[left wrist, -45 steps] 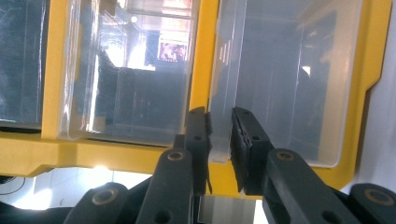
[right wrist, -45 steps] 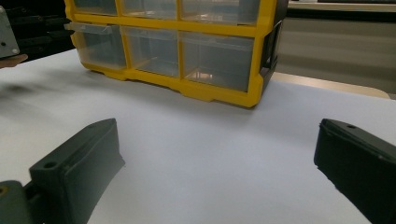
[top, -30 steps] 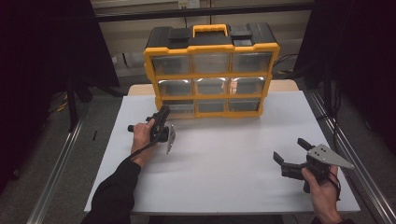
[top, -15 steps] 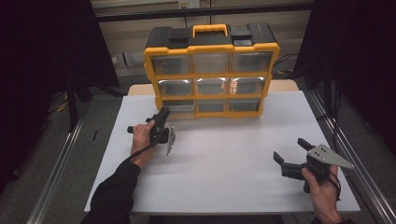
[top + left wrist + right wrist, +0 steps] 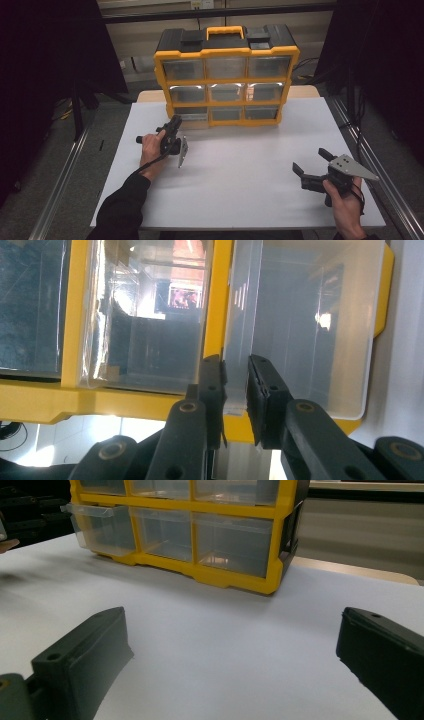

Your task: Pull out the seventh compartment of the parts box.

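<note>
— Since a second ago the bottom-left drawer [image 5: 191, 120] has slid a little way out of the yellow organizer [image 5: 226, 75], and the left gripper [image 5: 172, 134] has drawn back with it toward the near edge of the tabletop. Does the right side look any different?

— No, the right gripper [image 5: 312, 172] sits as before near the tabletop's [image 5: 240, 190] near right corner, its jaws spread wide with nothing between them. In the right gripper view the two black jaws stand far apart over bare white surface, and the organizer [image 5: 200, 530] is ahead with that one drawer [image 5: 97, 527] jutting from the bottom row.

— And how are the left jaws set?

— Nearly together, clamped on the clear front lip of the drawer [image 5: 300, 335]. In the left gripper view the lip runs down into the narrow gap between them, at the left gripper [image 5: 235, 390].

— Where does the organizer stand?

— Upright at the far edge of the tabletop, roughly at the middle, black handle on top, three rows of three clear drawers facing the person. The left hand [image 5: 151, 150] holds its gripper just in front of the cabinet's lower left corner; the right hand [image 5: 345, 202] is well apart from it.
</note>
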